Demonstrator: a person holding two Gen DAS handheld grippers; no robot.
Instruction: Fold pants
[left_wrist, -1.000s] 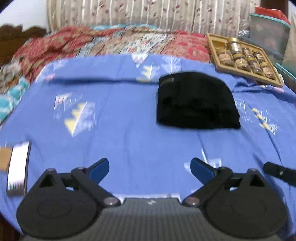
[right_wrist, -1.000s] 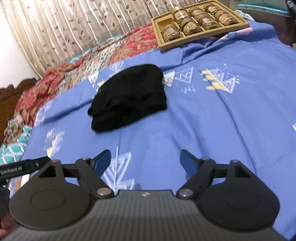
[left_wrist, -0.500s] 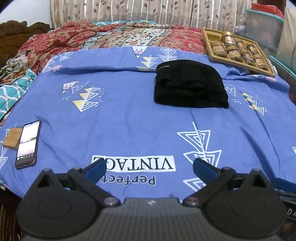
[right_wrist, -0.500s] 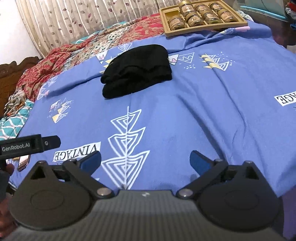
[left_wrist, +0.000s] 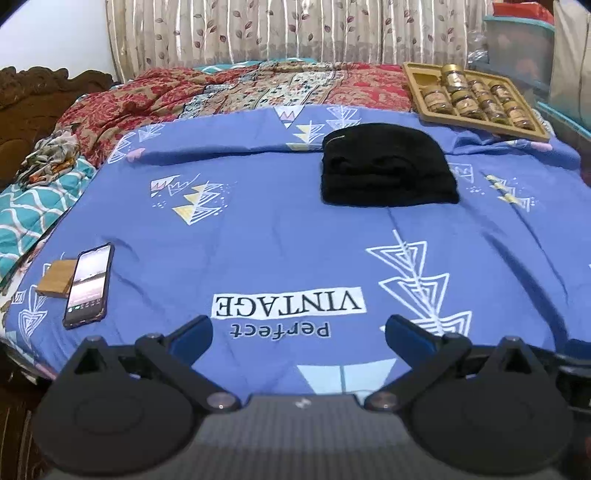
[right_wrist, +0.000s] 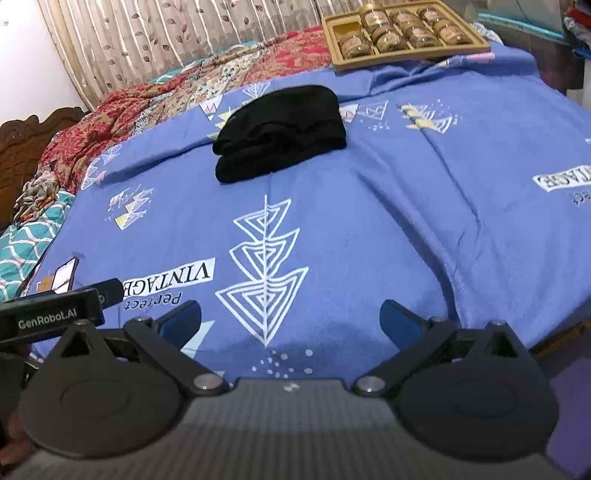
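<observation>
The black pants (left_wrist: 388, 166) lie folded into a compact bundle on the blue bedsheet (left_wrist: 277, 236), well beyond both grippers; the right wrist view shows the same bundle of pants (right_wrist: 280, 131) up and left of centre. My left gripper (left_wrist: 298, 332) hovers over the sheet's near edge, open, with nothing between its blue fingertips. Over the near edge too, my right gripper (right_wrist: 290, 315) stands open wide and empty. The left tool's body (right_wrist: 59, 314) shows at the right view's left side.
A phone (left_wrist: 88, 286) and a small wooden block (left_wrist: 57, 282) lie at the sheet's left near corner. A tan tray of jars (left_wrist: 471, 99) sits at the far right. Patterned red bedding (left_wrist: 221, 92) is bunched along the far side, and storage boxes (left_wrist: 517, 48) stand beyond the tray.
Both grippers have pulled back from the folded pants toward the bed's near edge, so the bundle looks farther off. The right jaws spread a little wider. The pants lie unmoved.
</observation>
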